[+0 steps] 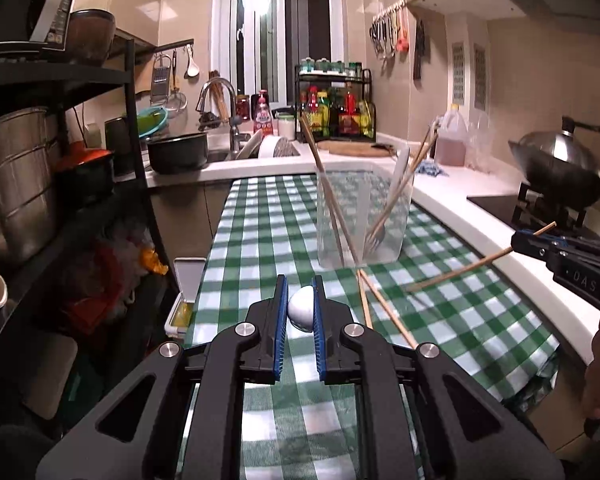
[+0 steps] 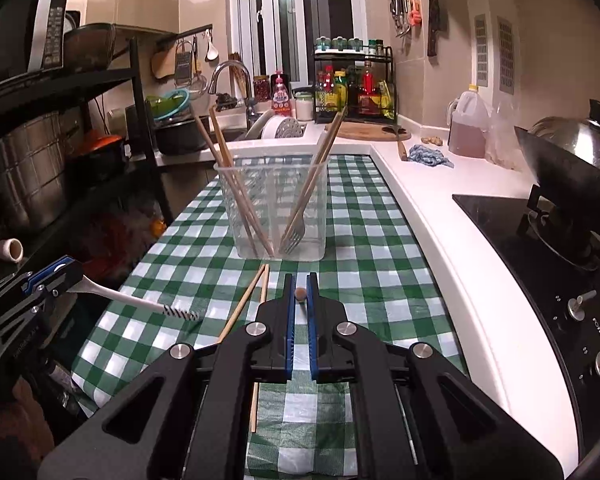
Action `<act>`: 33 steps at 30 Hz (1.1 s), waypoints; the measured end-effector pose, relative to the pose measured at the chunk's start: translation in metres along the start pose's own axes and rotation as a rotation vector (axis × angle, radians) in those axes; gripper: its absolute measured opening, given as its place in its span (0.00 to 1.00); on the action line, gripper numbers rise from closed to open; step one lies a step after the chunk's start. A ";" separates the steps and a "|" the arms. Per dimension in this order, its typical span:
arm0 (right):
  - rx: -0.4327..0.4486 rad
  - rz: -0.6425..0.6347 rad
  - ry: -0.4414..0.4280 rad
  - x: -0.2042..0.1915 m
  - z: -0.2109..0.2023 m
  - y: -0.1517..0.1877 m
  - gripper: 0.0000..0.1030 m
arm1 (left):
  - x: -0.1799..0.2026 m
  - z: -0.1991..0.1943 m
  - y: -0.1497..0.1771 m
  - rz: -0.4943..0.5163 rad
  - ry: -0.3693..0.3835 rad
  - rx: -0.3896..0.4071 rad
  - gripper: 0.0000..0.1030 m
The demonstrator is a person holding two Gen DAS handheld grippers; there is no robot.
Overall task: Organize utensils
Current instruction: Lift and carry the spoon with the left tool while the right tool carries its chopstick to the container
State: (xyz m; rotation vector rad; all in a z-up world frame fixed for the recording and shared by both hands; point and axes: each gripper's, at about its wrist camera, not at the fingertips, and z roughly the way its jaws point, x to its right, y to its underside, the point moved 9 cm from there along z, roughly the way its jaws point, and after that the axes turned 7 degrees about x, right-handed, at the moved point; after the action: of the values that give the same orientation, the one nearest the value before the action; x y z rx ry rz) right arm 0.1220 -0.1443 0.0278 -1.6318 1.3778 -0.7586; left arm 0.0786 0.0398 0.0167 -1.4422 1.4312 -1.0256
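The left gripper (image 1: pixel 300 300) clamps a white spoon (image 2: pixel 140 300) by its bowl, handle pointing sideways and slightly down. The right gripper (image 2: pixel 300 294) pinches a chopstick (image 1: pixel 460 270) crosswise. A clear tub (image 2: pixel 276 208) stands just ahead of both fingertips.

A glossy green-and-white checked tablecloth (image 2: pixel 364 216) covers the table; the clear smooth plastic container (image 2: pixel 274 208) holds matt wooden chopsticks (image 2: pixel 228 168) and a shiny metal fork (image 2: pixel 294 236).

Bg clutter – wok (image 2: pixel 572 168) on stove, oil jug (image 2: pixel 469 122), spice rack (image 2: pixel 354 80), faucet (image 1: pixel 218 98), black pot (image 1: pixel 178 152), checkered cloth (image 2: pixel 364 216) on tabletop.
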 end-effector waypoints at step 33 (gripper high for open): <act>0.051 0.057 -0.083 0.005 0.006 -0.101 0.05 | -0.016 0.049 -0.113 -0.078 0.114 -0.083 0.12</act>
State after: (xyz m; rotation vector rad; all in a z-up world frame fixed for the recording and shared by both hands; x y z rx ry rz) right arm 0.1749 -0.1443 0.1142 -1.5604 1.3299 -0.6805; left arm 0.1598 0.0562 0.1086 -1.5314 1.5244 -1.1239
